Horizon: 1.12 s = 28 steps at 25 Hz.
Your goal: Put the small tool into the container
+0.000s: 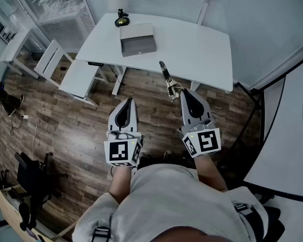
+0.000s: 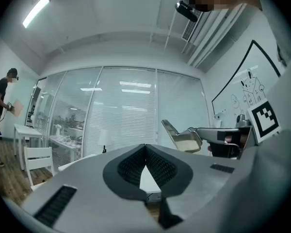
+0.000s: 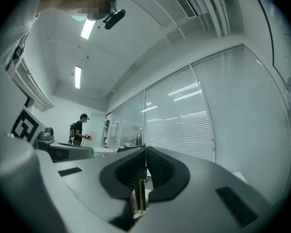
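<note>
Small tool (image 1: 166,77): a slim shiny metal piece held in the right claw (image 1: 184,92). It is in the air and sticks out of the claw tips toward 11 o'clock in the head view, where its far end shows against the near edge of the surface (image 1: 192,47).
Right claw: closed on the tool. The right gripper view shows a thin metal strip pinched between the dark ribbed pads.
Left claw (image 1: 129,101): closed with nothing in it. The left gripper view shows its pads meeting at the tip. It is held level beside the right one, at its 9 o'clock.
Container (image 1: 138,39): a grey box lying on the white surface, at 12 o'clock from the left claw and 10 o'clock from the tool's far end, well apart from both.
Dark object (image 1: 121,19): small, with a brass-coloured base, on the surface just past the container, at its 11 o'clock.
Floor (image 1: 81,130): wood planks, under both claws.
White bench (image 1: 73,74): at 8 o'clock from the container, beside the surface.
Other person (image 2: 1,115): standing far off, at 9 o'clock in the left gripper view.
</note>
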Each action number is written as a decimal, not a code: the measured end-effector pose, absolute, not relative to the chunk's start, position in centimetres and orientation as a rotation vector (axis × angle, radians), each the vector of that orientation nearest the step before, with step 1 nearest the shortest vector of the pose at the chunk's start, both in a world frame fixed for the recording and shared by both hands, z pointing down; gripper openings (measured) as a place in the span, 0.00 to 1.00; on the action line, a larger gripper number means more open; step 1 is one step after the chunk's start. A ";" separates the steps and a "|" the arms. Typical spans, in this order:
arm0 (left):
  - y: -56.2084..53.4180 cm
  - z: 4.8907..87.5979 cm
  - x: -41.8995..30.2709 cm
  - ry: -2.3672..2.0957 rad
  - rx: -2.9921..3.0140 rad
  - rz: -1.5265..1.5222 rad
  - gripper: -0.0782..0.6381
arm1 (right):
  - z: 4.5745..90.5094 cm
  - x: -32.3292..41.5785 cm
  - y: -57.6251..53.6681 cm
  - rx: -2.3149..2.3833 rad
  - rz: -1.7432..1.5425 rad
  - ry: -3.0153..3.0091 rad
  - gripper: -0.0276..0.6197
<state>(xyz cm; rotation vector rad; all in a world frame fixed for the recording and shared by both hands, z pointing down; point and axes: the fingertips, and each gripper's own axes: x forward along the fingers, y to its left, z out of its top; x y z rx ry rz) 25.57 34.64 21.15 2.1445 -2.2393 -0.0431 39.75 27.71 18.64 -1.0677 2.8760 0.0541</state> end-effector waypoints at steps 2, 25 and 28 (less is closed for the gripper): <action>34.9 21.7 25.7 -2.228 2.138 -0.044 0.14 | 19.2 39.7 27.9 -1.060 0.050 2.894 0.09; 36.5 27.6 20.7 -2.044 2.138 0.023 0.14 | 24.5 34.2 29.6 -1.136 0.005 3.005 0.09; 34.7 28.1 20.2 -2.047 2.130 0.038 0.14 | 25.0 33.7 27.5 -1.133 0.007 3.012 0.09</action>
